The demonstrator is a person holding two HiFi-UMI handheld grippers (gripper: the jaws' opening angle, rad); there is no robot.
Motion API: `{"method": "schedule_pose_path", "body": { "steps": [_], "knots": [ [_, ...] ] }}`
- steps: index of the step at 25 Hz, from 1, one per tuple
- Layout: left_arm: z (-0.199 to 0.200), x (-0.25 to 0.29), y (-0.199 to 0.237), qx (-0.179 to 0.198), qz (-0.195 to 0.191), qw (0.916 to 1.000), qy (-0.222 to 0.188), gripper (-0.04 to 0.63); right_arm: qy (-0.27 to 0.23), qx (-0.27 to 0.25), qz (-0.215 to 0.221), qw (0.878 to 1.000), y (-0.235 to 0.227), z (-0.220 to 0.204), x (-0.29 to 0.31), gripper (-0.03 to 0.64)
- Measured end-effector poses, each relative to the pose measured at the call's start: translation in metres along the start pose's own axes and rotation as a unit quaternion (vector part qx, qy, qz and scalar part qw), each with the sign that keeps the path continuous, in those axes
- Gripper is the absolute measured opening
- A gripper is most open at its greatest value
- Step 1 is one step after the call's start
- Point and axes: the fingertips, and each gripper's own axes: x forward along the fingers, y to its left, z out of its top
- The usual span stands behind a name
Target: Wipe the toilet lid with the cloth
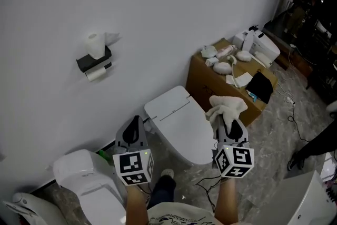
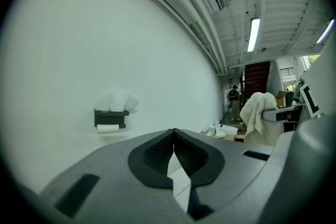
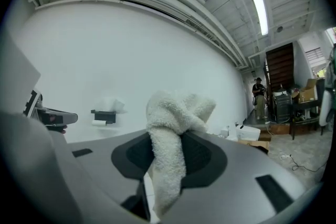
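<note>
Head view, with both gripper views, left to right. On the white wall (image 1: 158, 18) at far left hangs a dark paper holder (image 1: 93, 62) with a roll below and tissue on top. Beneath it, at the lower left corner of the floor (image 1: 279, 129), stands a second toilet (image 1: 84, 171). The left gripper (image 1: 136, 123) is raised between that toilet and the toilet lid (image 1: 181, 124). In the left gripper view its jaws meet at the tips with nothing between them (image 2: 174, 131), and they face the wall and the holder. The toilet lid is white and lowered, with its rear edge against the wall. The right gripper (image 1: 230, 125) is seen over the lid's right edge. Its jaws are clamped on the white terry cloth (image 1: 226, 107), which bunches above the jaw tips. In the right gripper view the cloth (image 3: 170, 128) rises in folds over the jaws (image 3: 173, 139) and trails down between them. Contact between cloth and lid cannot be determined. At right, beside the toilet and against the wall, sits a cardboard box (image 1: 202, 84), with white bottles (image 1: 255, 45) and smaller items on its top.
</note>
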Motion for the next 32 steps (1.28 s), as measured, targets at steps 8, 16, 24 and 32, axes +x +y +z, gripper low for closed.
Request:
{"method": "schedule_pose_path", "body": {
  "steps": [8, 16, 24, 32],
  "knots": [
    [0.013, 0.110, 0.029, 0.003, -0.006, 1.0000, 0.002, 0.008, 0.005, -0.007, 0.002, 1.000, 0.001, 0.008, 0.111, 0.120],
    [-0.001, 0.185, 0.051, 0.005, -0.010, 0.9997, 0.022, 0.007, 0.028, -0.005, -0.001, 1.000, -0.001, -0.012, 0.185, 0.120],
    [-0.027, 0.213, 0.057, 0.000, -0.002, 0.9987, 0.052, 0.008, 0.061, -0.004, 0.008, 0.998, -0.004, -0.037, 0.217, 0.120],
    [-0.051, 0.227, 0.063, -0.009, 0.017, 0.9967, 0.079, 0.008, 0.088, -0.027, 0.031, 0.995, 0.000, -0.054, 0.247, 0.120]
  ]
}}
